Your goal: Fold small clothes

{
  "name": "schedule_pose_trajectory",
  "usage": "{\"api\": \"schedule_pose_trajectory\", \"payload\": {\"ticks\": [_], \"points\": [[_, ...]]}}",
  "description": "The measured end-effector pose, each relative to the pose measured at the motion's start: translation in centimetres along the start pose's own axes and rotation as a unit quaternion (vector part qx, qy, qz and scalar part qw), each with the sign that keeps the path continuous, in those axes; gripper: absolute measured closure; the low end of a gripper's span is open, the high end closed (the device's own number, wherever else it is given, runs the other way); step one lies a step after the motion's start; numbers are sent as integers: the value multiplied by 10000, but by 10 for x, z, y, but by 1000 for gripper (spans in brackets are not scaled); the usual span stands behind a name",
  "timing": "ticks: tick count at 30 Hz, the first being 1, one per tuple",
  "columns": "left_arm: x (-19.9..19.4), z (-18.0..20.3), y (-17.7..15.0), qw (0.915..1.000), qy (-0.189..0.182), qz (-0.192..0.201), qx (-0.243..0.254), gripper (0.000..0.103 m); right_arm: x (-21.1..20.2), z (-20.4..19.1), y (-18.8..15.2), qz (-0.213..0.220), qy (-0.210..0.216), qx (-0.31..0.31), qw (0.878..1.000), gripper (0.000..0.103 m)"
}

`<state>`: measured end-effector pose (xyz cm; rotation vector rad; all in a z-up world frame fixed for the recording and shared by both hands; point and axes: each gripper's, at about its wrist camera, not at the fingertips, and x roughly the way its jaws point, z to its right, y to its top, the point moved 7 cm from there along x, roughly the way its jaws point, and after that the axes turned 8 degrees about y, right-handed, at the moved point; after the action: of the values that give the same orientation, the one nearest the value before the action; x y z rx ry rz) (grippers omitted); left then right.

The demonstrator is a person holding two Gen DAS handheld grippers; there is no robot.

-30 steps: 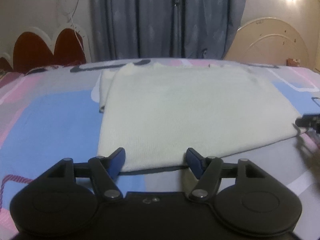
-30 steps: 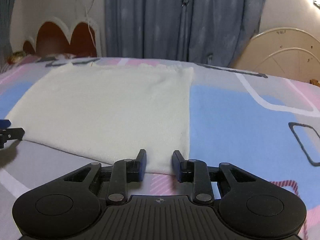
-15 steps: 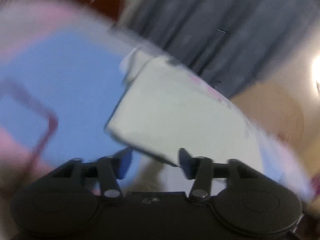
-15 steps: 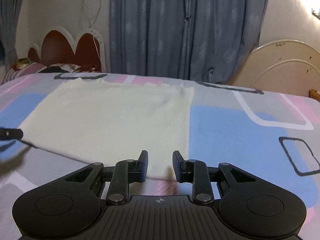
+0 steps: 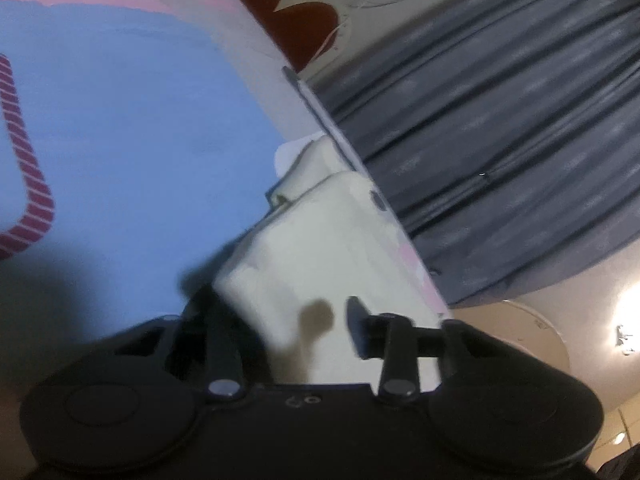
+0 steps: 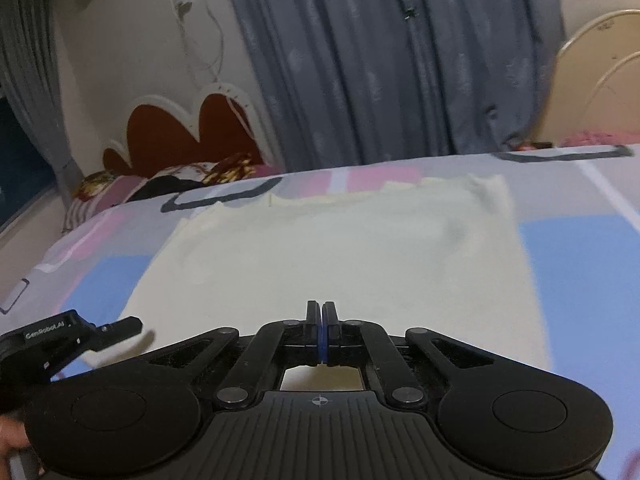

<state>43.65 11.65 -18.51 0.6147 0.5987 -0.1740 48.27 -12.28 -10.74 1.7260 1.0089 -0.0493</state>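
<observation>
A cream knit garment [image 6: 340,256] lies spread flat on a bed whose sheet [image 6: 580,248] is printed in blocks of light blue, pink and grey with dark outlined rounded rectangles. The cloth has a soft, fine-ribbed look, a nearly straight right edge and a slightly ragged far edge. Behind the bed hang pleated blue-grey curtains [image 6: 380,60]; to their left a scalloped headboard [image 6: 192,128] in dark red with a white border stands against the wall, with a patterned pillow [image 6: 132,192] in front of it, and a white cable [image 6: 200,40] dangles on the wall above. At the far right a rounded cream board [image 6: 600,80] leans up. The right gripper [image 6: 322,320] hovers at the near hem, its black fingers pressed together with blue pads touching; whether any cloth is caught between them cannot be told. The left gripper [image 5: 280,320] is rolled steeply to one side, its view blurred, and its fingers stand wide apart with the garment's near left corner [image 5: 304,264] between them; the fingers are not clenched on the fabric. In the right wrist view the left gripper [image 6: 120,326] shows at the garment's lower left edge.
</observation>
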Motion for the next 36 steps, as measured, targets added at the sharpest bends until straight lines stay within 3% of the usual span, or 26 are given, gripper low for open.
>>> {"api": "schedule_pose_trajectory", "payload": {"ticks": [2,5,7,8,12,16,19,21,24,27,31,36], "points": [[7,0,2,9999,91,-73,-35,95,18,1,3,-41,53,50,10000,103],[0,1,4,10000,58,62,15,96,36,4,6,-77,116,141,9998,103],[-9,1,0,9998,4,209,52,93,40,5,9,-6,170,135,9998,103],[-9,-4,-3,9997,16,231,-75,79,42,6,10,34,223,149,9996,103],[-8,-5,-4,9994,-36,355,-23,78,61,8,6,-161,230,110,9995,103],[-5,-7,5,9990,-80,378,-231,78,54,3,11,59,366,61,9993,103],[1,-1,5,9991,-11,408,-87,80,67,9,-1,-122,213,-30,9997,103],[3,3,4,9993,86,319,168,97,66,7,0,-123,170,-111,9997,103],[-7,17,11,9972,98,437,595,97,63,9,-1,-125,197,-6,9997,103],[-24,64,12,9852,-74,571,1613,97,56,13,2,-51,249,162,9995,103],[-37,130,-6,9603,-342,610,2699,97,17,39,19,521,69,665,9964,103],[-30,199,-65,9292,-748,248,3611,97,-45,94,36,1087,-191,1222,9864,103]]}}
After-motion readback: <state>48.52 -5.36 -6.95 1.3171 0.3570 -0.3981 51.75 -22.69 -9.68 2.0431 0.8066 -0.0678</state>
